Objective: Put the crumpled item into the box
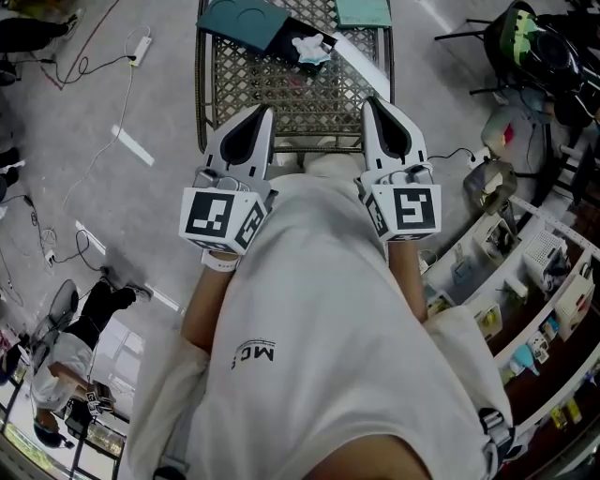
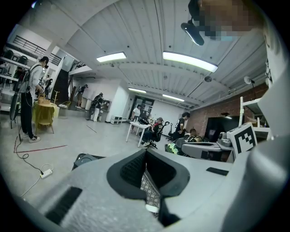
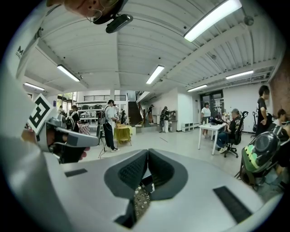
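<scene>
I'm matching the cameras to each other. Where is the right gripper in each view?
Head view: right gripper, right of centre, jaws toward the mesh table.
Left gripper view: far right, its marker cube showing.
Right gripper view: bottom centre, jaws together.
Shared landmark: the mesh table, glimpsed below the jaws in both gripper views.

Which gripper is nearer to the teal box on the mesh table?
Left. The left gripper sits at the near edge of the mesh table, almost in line with the teal box; the right gripper is level with it but toward the table's other side.
</scene>
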The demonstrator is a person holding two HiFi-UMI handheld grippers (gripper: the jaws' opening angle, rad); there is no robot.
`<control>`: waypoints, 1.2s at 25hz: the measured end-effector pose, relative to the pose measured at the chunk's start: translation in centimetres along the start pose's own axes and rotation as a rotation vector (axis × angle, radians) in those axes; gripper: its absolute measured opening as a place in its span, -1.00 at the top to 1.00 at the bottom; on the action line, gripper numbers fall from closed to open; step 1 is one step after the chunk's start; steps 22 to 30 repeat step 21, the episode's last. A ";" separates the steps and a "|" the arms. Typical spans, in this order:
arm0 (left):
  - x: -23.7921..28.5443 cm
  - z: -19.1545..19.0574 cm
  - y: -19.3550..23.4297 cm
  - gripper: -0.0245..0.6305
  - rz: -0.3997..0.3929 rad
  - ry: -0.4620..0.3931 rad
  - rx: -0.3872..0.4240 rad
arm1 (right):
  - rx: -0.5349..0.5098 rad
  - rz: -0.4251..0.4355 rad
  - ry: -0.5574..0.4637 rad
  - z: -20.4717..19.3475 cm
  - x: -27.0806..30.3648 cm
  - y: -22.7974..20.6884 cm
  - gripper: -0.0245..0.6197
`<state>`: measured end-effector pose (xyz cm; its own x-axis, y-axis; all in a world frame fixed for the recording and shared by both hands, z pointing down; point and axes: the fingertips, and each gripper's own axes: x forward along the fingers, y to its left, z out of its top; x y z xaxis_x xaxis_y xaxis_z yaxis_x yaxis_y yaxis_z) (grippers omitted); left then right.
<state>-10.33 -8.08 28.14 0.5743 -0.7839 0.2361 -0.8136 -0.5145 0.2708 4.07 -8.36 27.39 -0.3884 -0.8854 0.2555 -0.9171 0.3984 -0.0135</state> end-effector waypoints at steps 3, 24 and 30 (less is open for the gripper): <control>-0.2 -0.1 -0.1 0.85 0.002 0.000 -0.004 | 0.006 0.001 0.003 -0.1 -0.2 0.1 0.87; -0.9 -0.3 0.5 0.85 0.006 0.002 -0.010 | 0.015 0.037 0.010 0.0 0.6 1.6 0.87; -0.9 -0.3 0.5 0.85 0.006 0.002 -0.010 | 0.015 0.037 0.010 0.0 0.6 1.6 0.87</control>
